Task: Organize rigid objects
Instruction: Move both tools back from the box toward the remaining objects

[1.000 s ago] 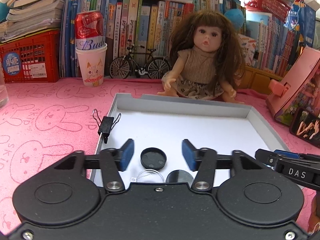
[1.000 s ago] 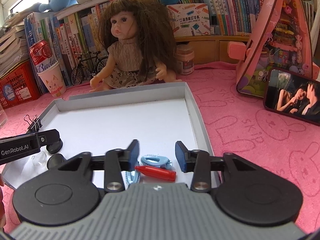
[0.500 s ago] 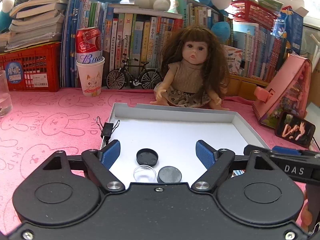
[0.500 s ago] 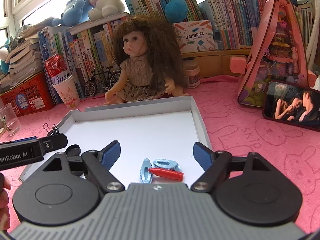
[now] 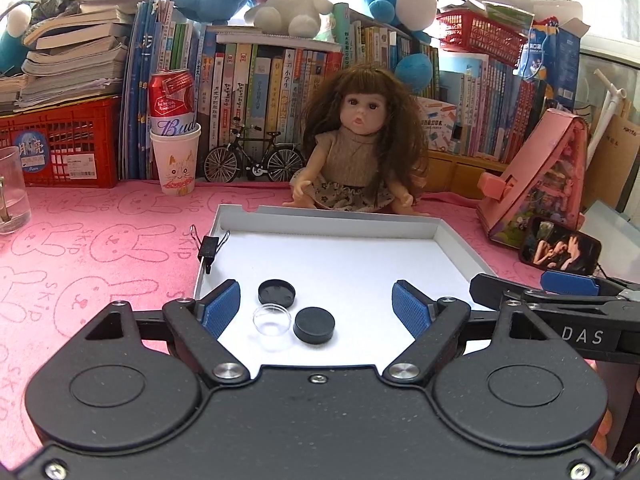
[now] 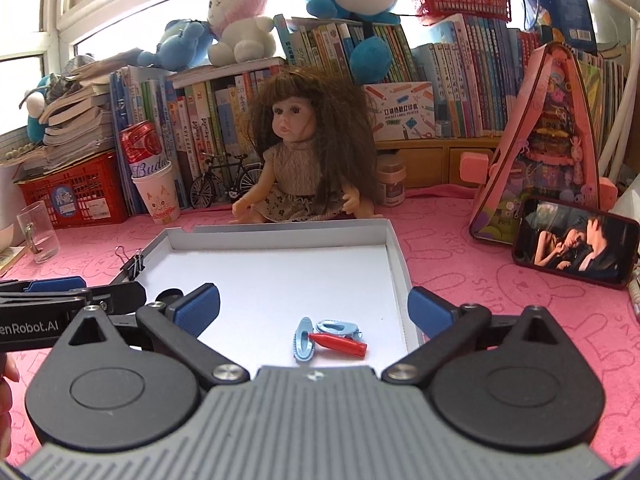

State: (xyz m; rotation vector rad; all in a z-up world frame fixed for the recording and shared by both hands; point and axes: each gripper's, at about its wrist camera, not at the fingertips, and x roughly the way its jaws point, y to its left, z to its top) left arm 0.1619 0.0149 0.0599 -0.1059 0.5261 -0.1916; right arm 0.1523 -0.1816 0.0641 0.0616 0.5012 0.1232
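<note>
A shallow white tray (image 5: 460,248) (image 6: 396,248) lies on the pink cloth. In the left wrist view two black caps (image 5: 277,292) (image 5: 314,324) and a clear cap (image 5: 272,320) lie at its near left. My left gripper (image 5: 316,310) is open and empty above them. In the right wrist view a red cap-like piece (image 6: 340,345) and two light blue clips (image 6: 303,338) (image 6: 338,327) lie at the tray's near right. My right gripper (image 6: 312,306) is open and empty above them.
A black binder clip (image 5: 208,246) (image 6: 134,262) sits on the tray's left rim. A doll (image 5: 356,152) sits behind the tray. A phone (image 6: 576,242) and pink case (image 6: 540,140) stand right. A cup with a can (image 5: 175,152) and a glass (image 5: 12,192) stand left.
Both grippers have opened wide and pulled back and up from the tray. The caps, red piece and blue clips stay lying in the tray.
</note>
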